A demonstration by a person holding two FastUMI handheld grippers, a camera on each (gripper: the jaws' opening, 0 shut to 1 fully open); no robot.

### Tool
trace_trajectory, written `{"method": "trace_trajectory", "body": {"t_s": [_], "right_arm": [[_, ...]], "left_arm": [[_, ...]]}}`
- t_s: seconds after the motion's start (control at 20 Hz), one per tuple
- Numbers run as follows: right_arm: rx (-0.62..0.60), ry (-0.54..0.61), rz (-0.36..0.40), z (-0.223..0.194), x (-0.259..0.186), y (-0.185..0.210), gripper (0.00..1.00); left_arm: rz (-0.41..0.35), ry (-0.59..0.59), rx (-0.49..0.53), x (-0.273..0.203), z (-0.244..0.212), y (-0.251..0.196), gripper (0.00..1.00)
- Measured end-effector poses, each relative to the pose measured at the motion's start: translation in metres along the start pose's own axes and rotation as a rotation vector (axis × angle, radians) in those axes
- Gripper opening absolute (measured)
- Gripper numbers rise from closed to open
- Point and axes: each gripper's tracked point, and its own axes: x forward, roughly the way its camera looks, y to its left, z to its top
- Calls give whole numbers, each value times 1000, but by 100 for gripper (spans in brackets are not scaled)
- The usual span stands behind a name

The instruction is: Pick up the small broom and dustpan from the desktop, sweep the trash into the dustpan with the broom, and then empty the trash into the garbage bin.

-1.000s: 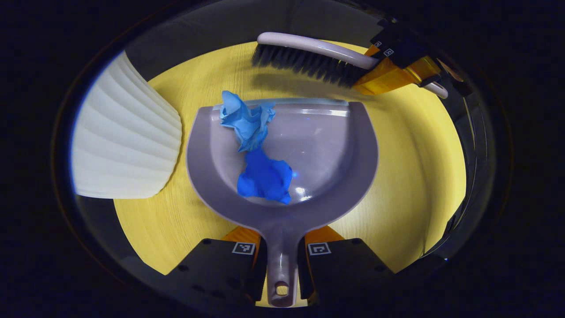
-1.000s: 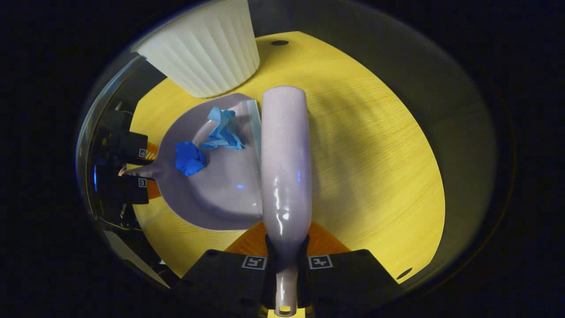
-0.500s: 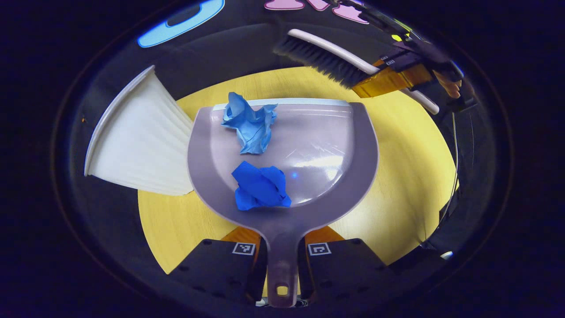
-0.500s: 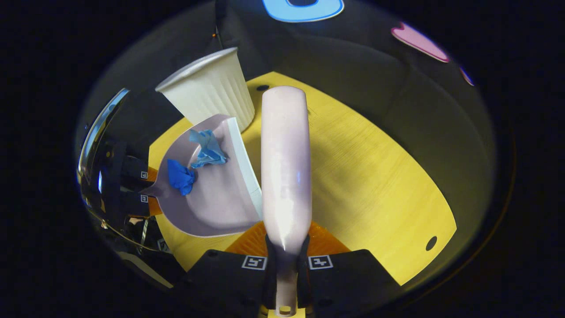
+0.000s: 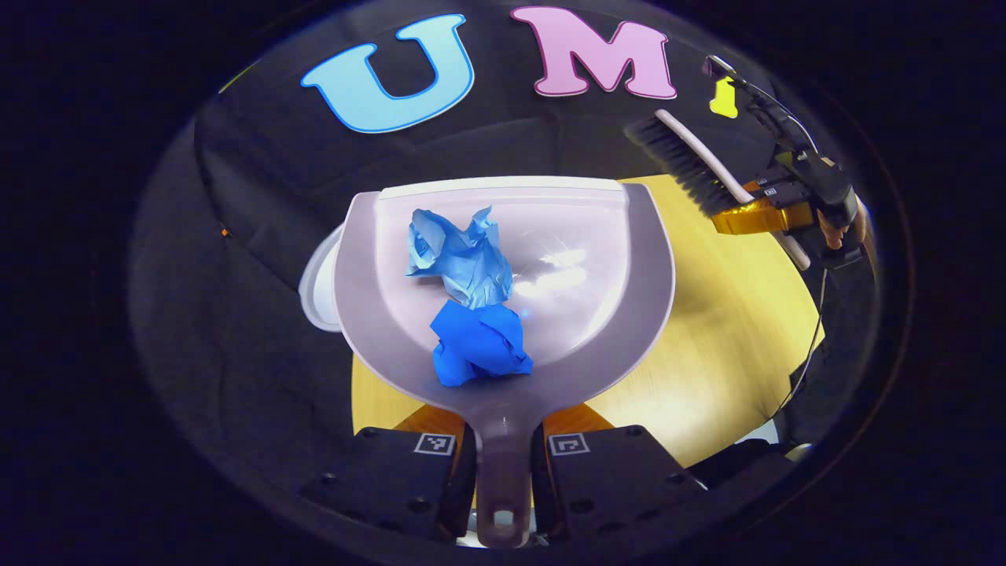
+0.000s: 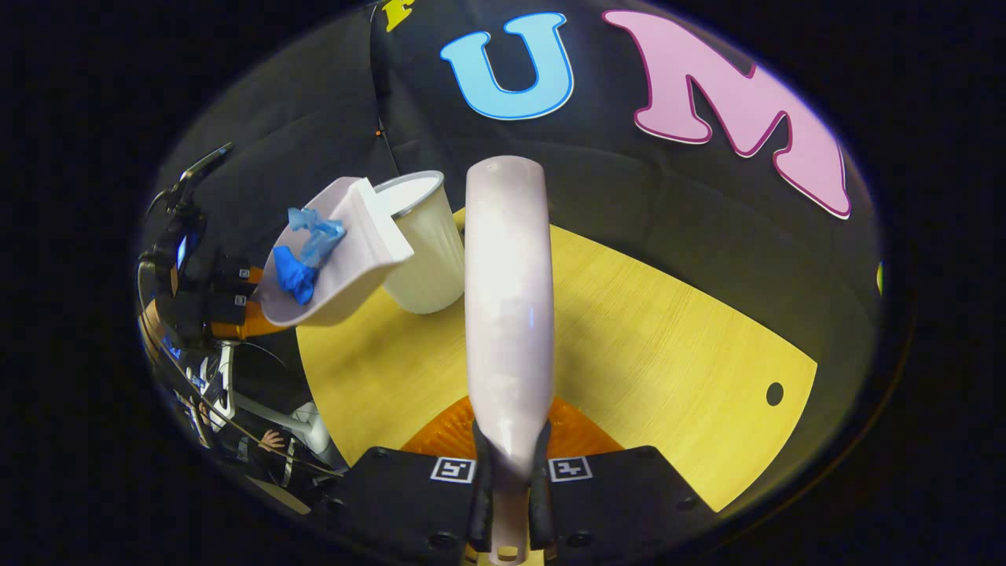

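— Left gripper view first: what have you got in your left gripper (image 5: pixel 503 472)?

— You've got the dustpan (image 5: pixel 597 314) by its handle, both fingers pressed against the stem from either side. The pan is off the yellow desktop (image 5: pixel 731 346) and its scoop points away from you toward the black cloth wall. Two wads of trash lie inside: a pale blue crumpled paper (image 5: pixel 460 255) nearer the front lip, and a darker blue wad (image 5: pixel 479 346) just behind it, touching it, down by the handle end.

— And the garbage bin?

— A sliver of the white garbage bin (image 5: pixel 314 291) peeks out from under the pan's left edge (most of it is hidden by the pan). In the right gripper view you see it better: the ribbed bin (image 6: pixel 428 251) stands upright on the desktop (image 6: pixel 644 354), and the dustpan (image 6: pixel 346 267) is tilted up in the air with its front lip over the bin's rim. Both wads are inside the pan.

— My right side?

— Your right gripper (image 6: pixel 509 479) is clamped on the small broom (image 6: pixel 507 299), both fingers squeezing the narrow neck of its handle, with the broom's back pointing straight ahead above the desktop. From the left gripper view, the broom (image 5: pixel 692 165) sits at the upper right, bristles dark and angled down, well apart from the pan.
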Motion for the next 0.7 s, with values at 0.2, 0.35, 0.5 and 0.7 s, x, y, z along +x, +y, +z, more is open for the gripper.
{"method": "trace_trajectory", "body": {"t_s": [0.2, 0.35, 0.5, 0.7], "right_arm": [[0, -40, 0, -3, 9, 1, 19], [1, -52, 11, -6, 13, 2, 19], [0, -47, 15, -6, 14, 2, 19], [13, -30, 25, -12, 16, 2, 19]], "left_arm": [[135, 10, 64, 40, 6, -2, 27], [235, 45, 121, 35, 1, 13, 27], [313, 106, 184, 35, 1, 25, 27], [380, 176, 253, 26, 4, 26, 27]]}}
